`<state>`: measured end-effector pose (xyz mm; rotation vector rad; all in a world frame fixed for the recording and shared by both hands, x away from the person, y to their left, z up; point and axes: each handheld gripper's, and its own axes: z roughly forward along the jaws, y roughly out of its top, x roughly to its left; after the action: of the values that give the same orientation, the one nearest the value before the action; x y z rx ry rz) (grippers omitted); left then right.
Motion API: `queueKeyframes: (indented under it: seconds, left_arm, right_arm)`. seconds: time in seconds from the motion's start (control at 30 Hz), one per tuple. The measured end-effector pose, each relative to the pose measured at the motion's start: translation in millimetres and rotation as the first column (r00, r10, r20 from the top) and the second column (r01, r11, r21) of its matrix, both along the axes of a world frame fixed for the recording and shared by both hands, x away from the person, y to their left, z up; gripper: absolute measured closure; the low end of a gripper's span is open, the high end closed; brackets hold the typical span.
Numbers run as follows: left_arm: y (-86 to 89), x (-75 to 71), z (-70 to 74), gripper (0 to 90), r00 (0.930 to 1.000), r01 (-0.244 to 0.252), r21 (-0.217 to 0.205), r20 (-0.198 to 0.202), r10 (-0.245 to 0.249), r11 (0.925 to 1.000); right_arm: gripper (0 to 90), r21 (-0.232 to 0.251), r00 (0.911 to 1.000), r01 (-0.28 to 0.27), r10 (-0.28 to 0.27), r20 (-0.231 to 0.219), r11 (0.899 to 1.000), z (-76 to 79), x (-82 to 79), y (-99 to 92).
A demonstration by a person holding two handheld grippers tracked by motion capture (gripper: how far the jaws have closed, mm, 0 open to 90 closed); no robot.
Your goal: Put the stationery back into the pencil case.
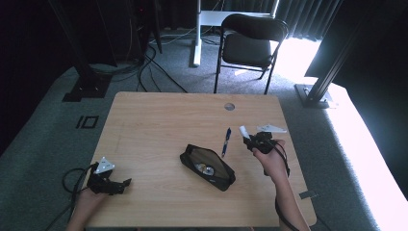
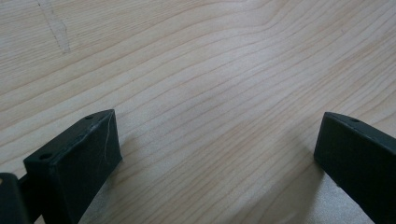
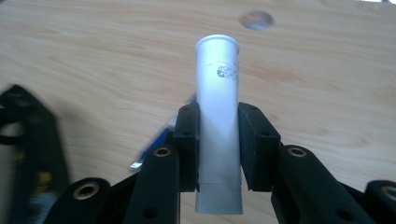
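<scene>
Both claws are black. The left claw [image 1: 126, 183] carries a grey three-cornered plate and trails a looping black cable. The right claw [image 3: 218, 144] has blocky jaw pads with small holes, brass-ringed screws on its links, and a white plate.

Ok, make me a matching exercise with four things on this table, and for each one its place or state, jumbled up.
Things:
1. white tube
2. pen
3. black pouch
4. left gripper

Places or states:
A. lies open in the middle of the table
B. clamped in the right gripper
C. open, holding nothing, near the table's near left corner
D. lies flat between the pouch and the right gripper

Pairs: 1-B, 2-D, 3-A, 4-C
</scene>
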<state>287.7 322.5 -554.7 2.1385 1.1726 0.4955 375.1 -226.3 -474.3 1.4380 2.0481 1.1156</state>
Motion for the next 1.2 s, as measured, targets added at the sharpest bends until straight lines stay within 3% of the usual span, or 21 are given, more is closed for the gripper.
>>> queueKeyframes:
  seconds: [0.2, 0.5, 0.73, 0.87, 0.93, 1.1, 1.13, 1.2]
  left_arm:
    - [0.0, 0.0, 0.0, 0.6, 1.0000, 0.000, -0.001, 0.000, 0.000, 1.0000]
    - [0.0, 0.0, 0.0, 0.7, 1.0000, 0.000, -0.001, 0.000, 0.000, 1.0000]
    - [0.0, 0.0, -0.1, 0.6, 1.0000, 0.000, -0.001, 0.000, 0.000, 1.0000]
    - [0.0, 0.0, -0.1, 0.7, 1.0000, 0.000, 0.000, 0.000, 0.000, 1.0000]
    - [0.0, 0.0, -0.1, 0.6, 1.0000, 0.000, -0.001, 0.001, 0.000, 1.0000]
    - [0.0, 0.0, -0.1, 0.7, 1.0000, -0.001, -0.001, 0.000, 0.001, 1.0000]
    - [0.0, 0.0, -0.1, 0.6, 1.0000, 0.000, -0.001, 0.000, 0.000, 1.0000]
    - [0.0, 0.0, 0.0, 0.6, 1.0000, 0.000, 0.000, 0.000, 0.000, 1.0000]
  right_arm:
    - [70.3, 0.002, 0.9962, -0.082, 0.082, 0.029, 0.997, 15.6, -12.6, 20.1]
    - [70.3, -0.011, 0.9807, -0.188, 0.189, 0.052, 0.982, 27.9, -27.0, 50.4]
    - [70.3, -0.016, 0.9511, -0.303, 0.304, 0.056, 0.953, 30.8, -42.2, 77.6]
    - [70.3, -0.036, 0.9248, -0.378, 0.379, 0.034, 0.925, 29.6, -49.5, 93.0]
    - [70.3, -0.043, 0.9170, -0.397, 0.398, 0.027, 0.917, 28.0, -51.4, 98.7]
    - [70.3, -0.071, 0.9101, -0.414, 0.414, -0.005, 0.908, 22.1, -50.7, 106.4]
    - [70.3, -0.075, 0.9034, -0.429, 0.428, -0.025, 0.900, 20.6, -50.1, 107.8]
    - [70.3, -0.080, 0.8992, -0.437, 0.436, -0.035, 0.896, 16.8, -48.8, 109.7]
